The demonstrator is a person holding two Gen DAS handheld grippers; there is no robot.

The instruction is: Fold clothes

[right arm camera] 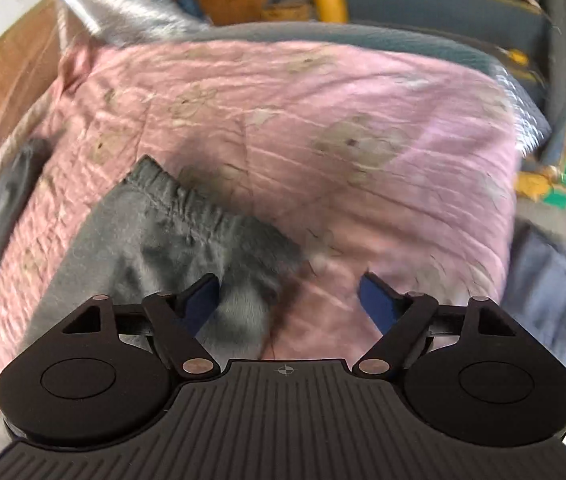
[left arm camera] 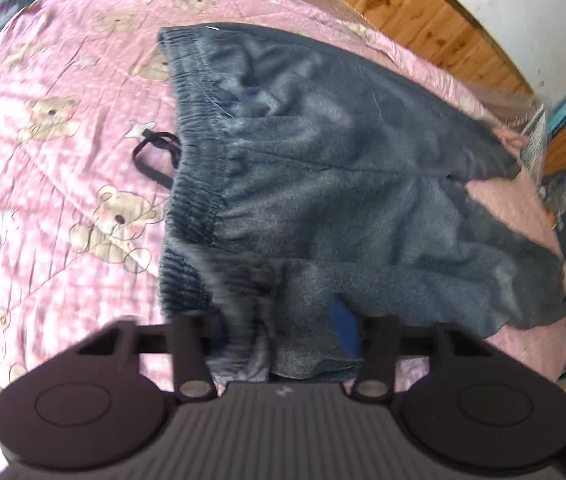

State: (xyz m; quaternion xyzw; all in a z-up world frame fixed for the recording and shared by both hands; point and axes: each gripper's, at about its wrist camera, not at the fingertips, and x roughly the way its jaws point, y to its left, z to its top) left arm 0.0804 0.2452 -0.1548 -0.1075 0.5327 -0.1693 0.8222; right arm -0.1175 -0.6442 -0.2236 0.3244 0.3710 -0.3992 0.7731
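The grey fleece trousers (left arm camera: 323, 168) lie spread on the bed, on a pink quilt (left arm camera: 55, 184) printed with teddy bears; in the left wrist view they fill the centre, their gathered elastic waistband (left arm camera: 195, 184) running from about 12 o'clock down to 7 o'clock, with a black drawstring loop (left arm camera: 153, 152) lying on the quilt just beside it at 9 o'clock. The left gripper (left arm camera: 283, 344), at 6 o'clock in that view, has its fingers drawn close together, pinching a bunched fold of the trousers near the waistband's lower end. In the right wrist view, which is blurred, a waistband corner reaches from 9 o'clock toward the centre. The right gripper (right arm camera: 289, 296) has its fingers standing apart; the left blue pad (right arm camera: 203, 296) is against the fabric, the right pad (right arm camera: 375, 300) is over bare quilt. A wooden wall panel (left arm camera: 415, 12) lies beyond the bed at 1 o'clock in the left view.
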